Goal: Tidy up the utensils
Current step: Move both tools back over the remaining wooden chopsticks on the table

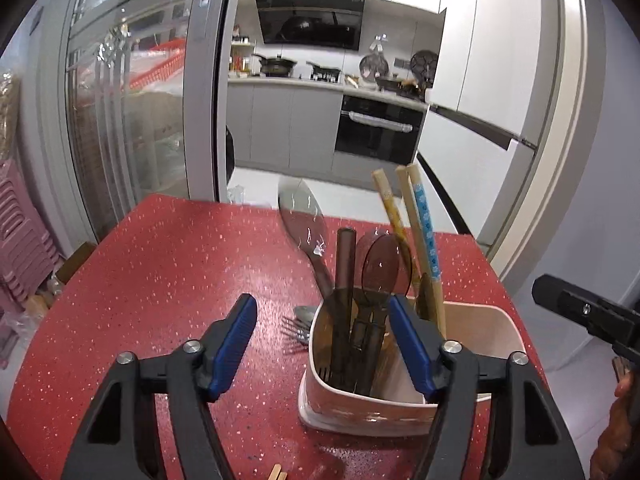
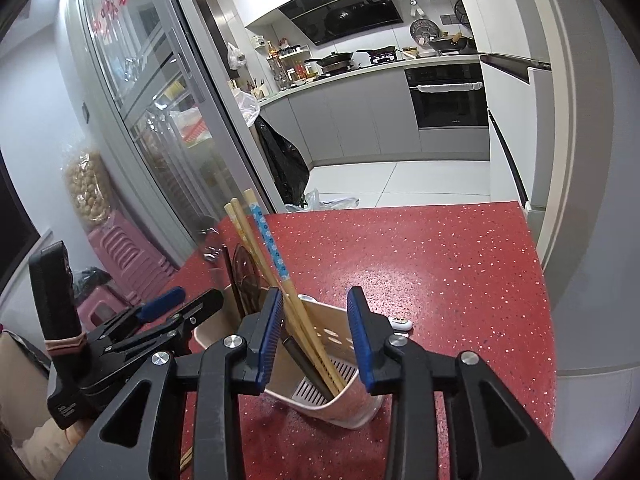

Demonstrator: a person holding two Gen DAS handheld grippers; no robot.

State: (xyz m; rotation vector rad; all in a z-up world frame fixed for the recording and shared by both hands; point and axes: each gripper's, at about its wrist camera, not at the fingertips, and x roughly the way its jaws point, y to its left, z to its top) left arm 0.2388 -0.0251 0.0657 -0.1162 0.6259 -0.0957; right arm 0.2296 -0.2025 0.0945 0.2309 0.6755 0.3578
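Left wrist view: left gripper (image 1: 322,314) has its jaws spread wide, nothing between the pads. Its left pad hangs over bare red table (image 1: 168,264); its right pad sits in front of the holder (image 1: 476,320) rim, not pressing anything. Just beyond the gap a metal fork (image 1: 294,330) and spoon lie flat on the table, touching the holder's far left side. A clear serving spoon (image 1: 304,224) stands up out of the holder, leaning far-left, motion-blurred. The holder is pinkish-cream, right of centre on the table. Left compartment holds brown plastic cutlery (image 1: 360,312), upright: a handle, a spoon bowl, a fork down inside. Right of that, chopsticks (image 1: 420,240) stick up, one with a blue pattern. Far right edge: part of the other gripper's body and a bit of a hand (image 1: 618,432).

Right wrist view: the left gripper shows at the left, beside the holder. Right gripper (image 2: 316,336) is partly open, nothing gripped. Chopsticks (image 2: 260,248) lean left just past its left pad, whether touching I cannot tell; their bottom ends rest on the slotted floor of the holder's (image 2: 340,334) right compartment. Right pad is in front of the holder's perforated divider. A small white object (image 2: 401,323) lies on the table (image 2: 460,280) just right of the holder. Kitchen beyond the doorway.
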